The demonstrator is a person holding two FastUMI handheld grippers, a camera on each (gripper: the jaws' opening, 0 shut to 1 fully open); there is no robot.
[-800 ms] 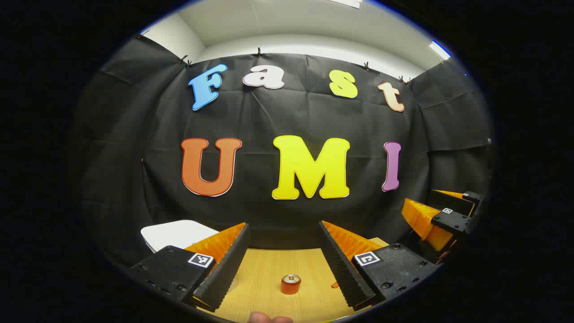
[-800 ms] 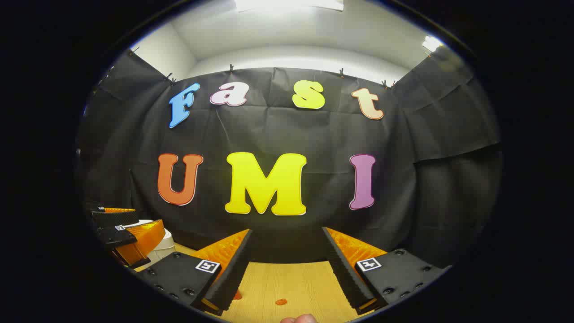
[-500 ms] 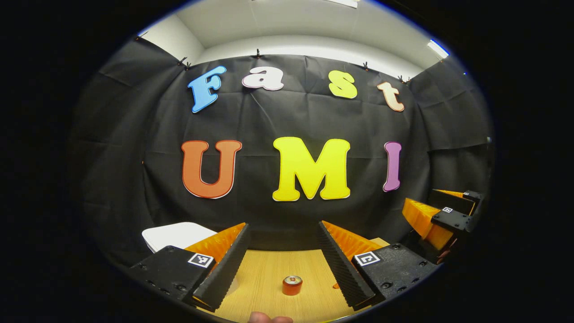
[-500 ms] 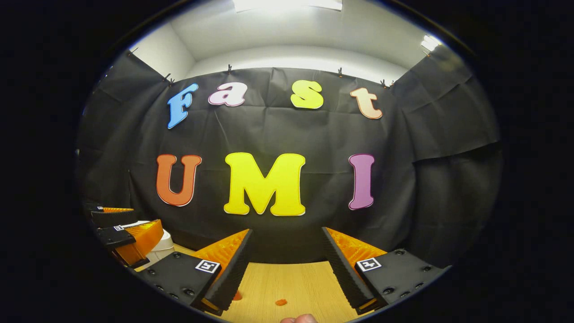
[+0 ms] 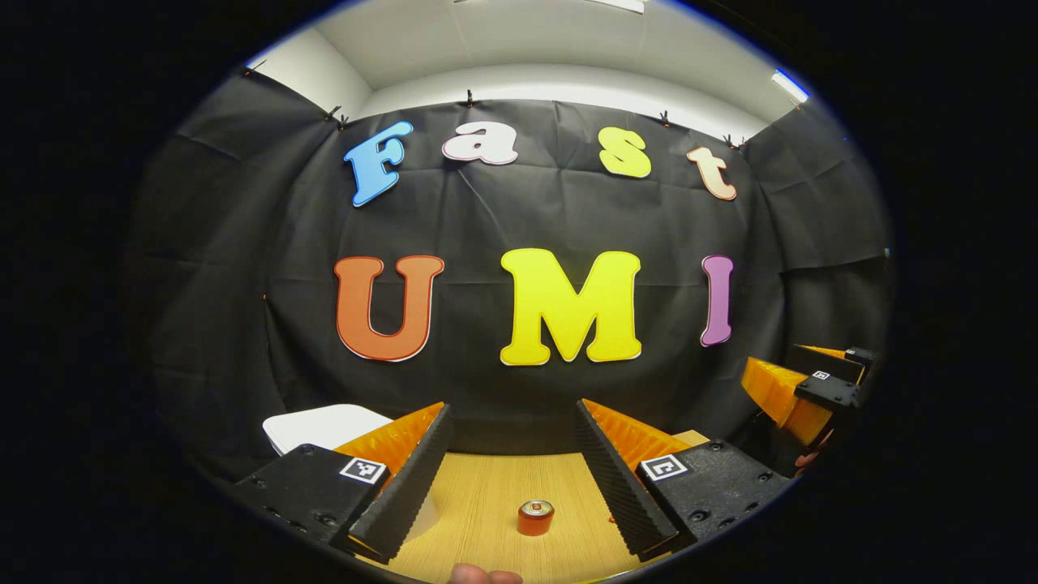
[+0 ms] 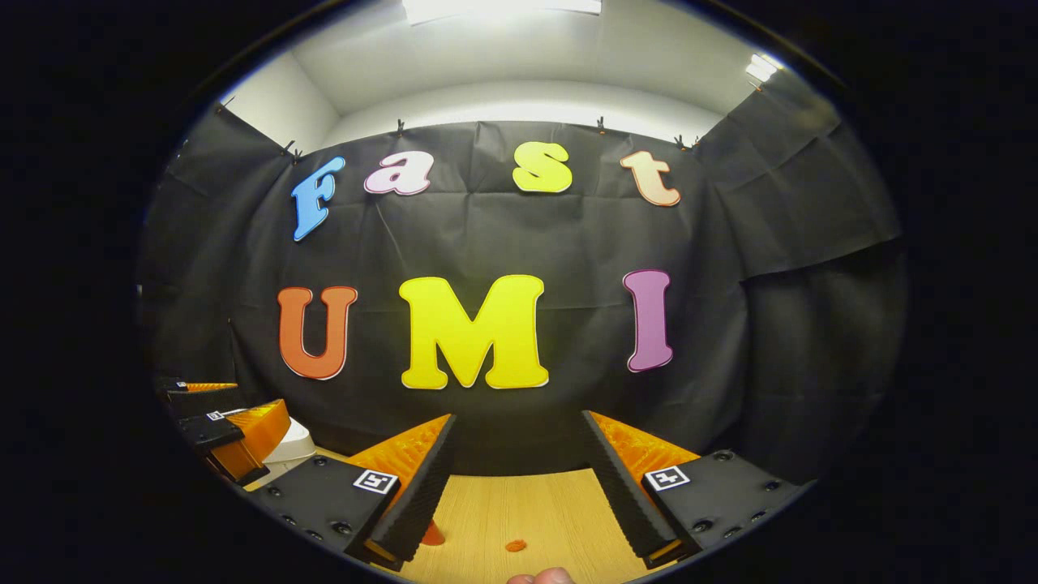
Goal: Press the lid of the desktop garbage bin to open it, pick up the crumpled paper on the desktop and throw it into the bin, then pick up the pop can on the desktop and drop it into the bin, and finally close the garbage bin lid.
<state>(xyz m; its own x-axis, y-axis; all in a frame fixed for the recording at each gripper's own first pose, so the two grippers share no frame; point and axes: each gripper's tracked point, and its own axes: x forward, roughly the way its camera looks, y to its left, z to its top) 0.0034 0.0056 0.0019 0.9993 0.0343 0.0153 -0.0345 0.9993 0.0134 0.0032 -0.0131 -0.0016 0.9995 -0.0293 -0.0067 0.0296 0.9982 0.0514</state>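
A black cloth wall spans the upper and middle part of the left gripper view, with a pale ceiling above it at the top of the frame; the same cloth wall and ceiling take up the same areas in the right gripper view. Below the cloth, a light wooden desktop lies across the lower centre of the left gripper view, and its surface sits at the bottom centre of the right gripper view. The white lid of the garbage bin shows at lower left in the left gripper view, partly behind the left finger; in the right gripper view a white rounded piece of the bin peeks out at lower left, just beside the other gripper. The left gripper holds its fingers wide apart with nothing between the pads, and it appears again at the lower left edge of the right gripper view. The right gripper also has its fingers spread wide and empty, and it shows at the right edge of the left gripper view. The orange pop can stands upright on the desktop at bottom centre of the left gripper view, between the two left fingers but apart from both. Two small orange bits lie on the wood at the bottom of the right gripper view. A fingertip pokes in at the very bottom edge.
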